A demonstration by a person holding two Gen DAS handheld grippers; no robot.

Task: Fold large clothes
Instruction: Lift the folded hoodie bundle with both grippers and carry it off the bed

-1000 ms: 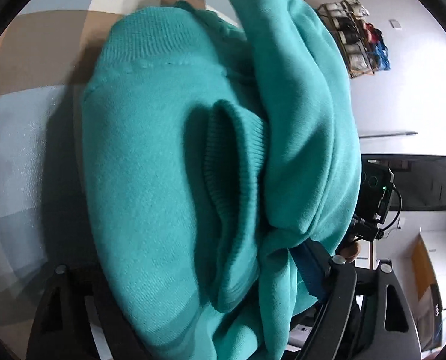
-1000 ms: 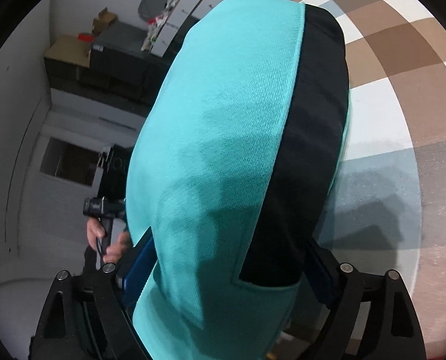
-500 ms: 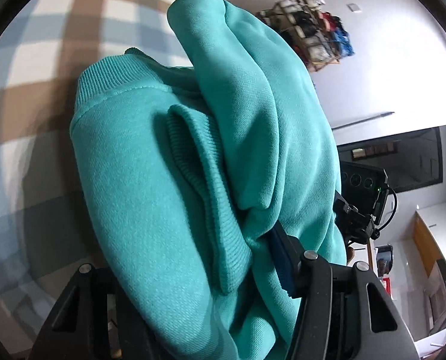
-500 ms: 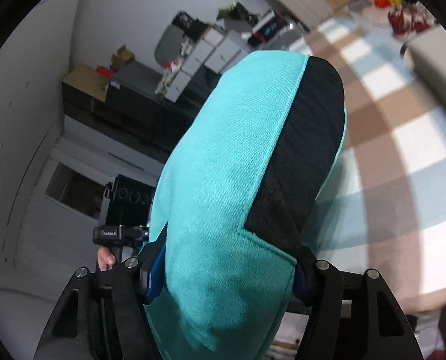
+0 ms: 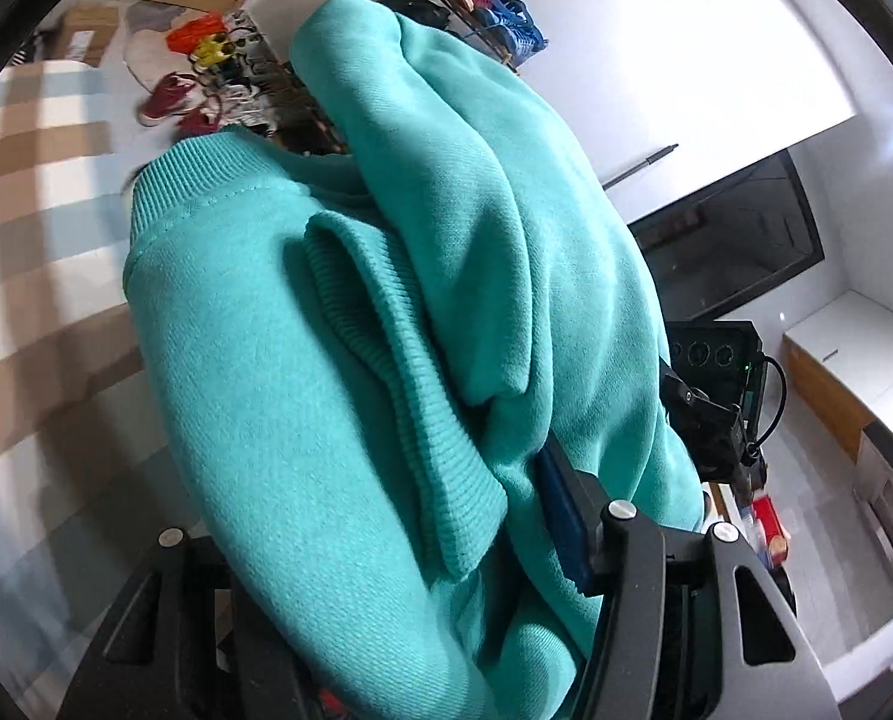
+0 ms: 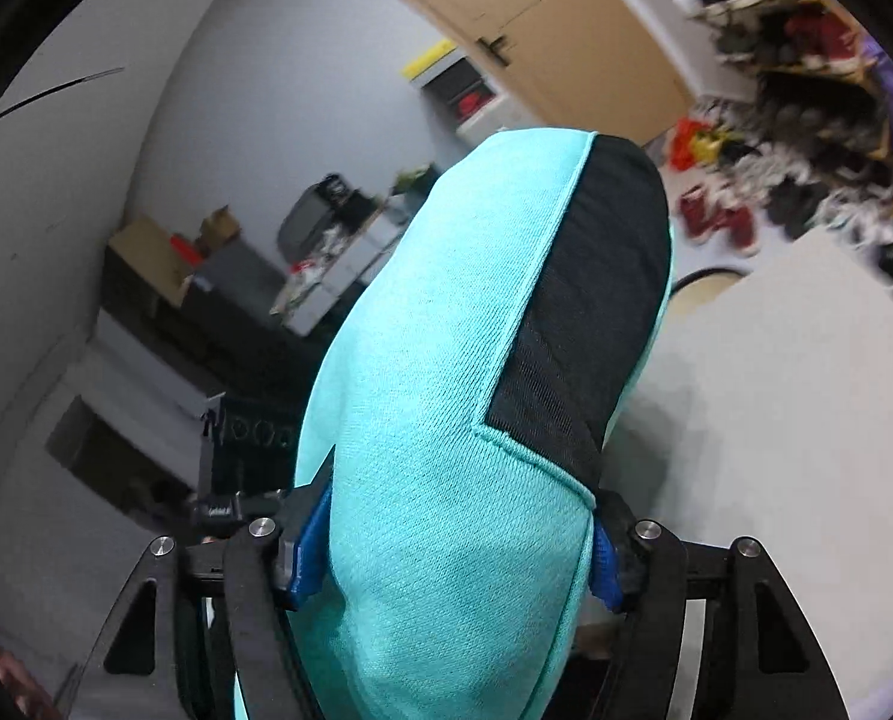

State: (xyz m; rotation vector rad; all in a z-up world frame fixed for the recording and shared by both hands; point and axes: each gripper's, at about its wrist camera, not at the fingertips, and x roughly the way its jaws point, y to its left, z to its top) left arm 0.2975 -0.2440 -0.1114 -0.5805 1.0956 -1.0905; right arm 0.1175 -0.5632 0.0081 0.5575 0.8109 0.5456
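Across both wrist views the teal sweatshirt (image 5: 338,396) fills most of the frame, bunched thick and held up off the checked surface (image 5: 32,192), which shows only at the left edge of the left view. In the left view the garment stands between the two fingers of the left gripper (image 5: 386,546): a ribbed hem band (image 5: 194,180) at upper left, a ribbed cuff (image 5: 422,420) folded down the middle, a fat sleeve roll (image 5: 476,192) over the right side. The blue pad of the right-hand finger (image 5: 560,534) presses into the cloth; the other finger is buried under fabric, so the left gripper is clamped on the sweatshirt, its jaws having closed in on the cloth a moment back and now steady. In the right view the right gripper (image 6: 452,558) clamps another bundle of the same sweatshirt (image 6: 434,480), lighter teal with a black panel (image 6: 590,324) down its right side; both blue pads (image 6: 308,558) bite the cloth at either side, with the jaws having just eased slightly wider while the fabric stays pinched. Behind, a wooden door (image 6: 554,42), a white cushion or bed edge (image 6: 794,396), a dark TV screen (image 5: 740,240) on the wall, a shoe rack (image 5: 464,6) and scattered red shoes (image 6: 716,216), all blurred. The other handheld rig (image 5: 716,396) sits just right of the bundle in the left view.
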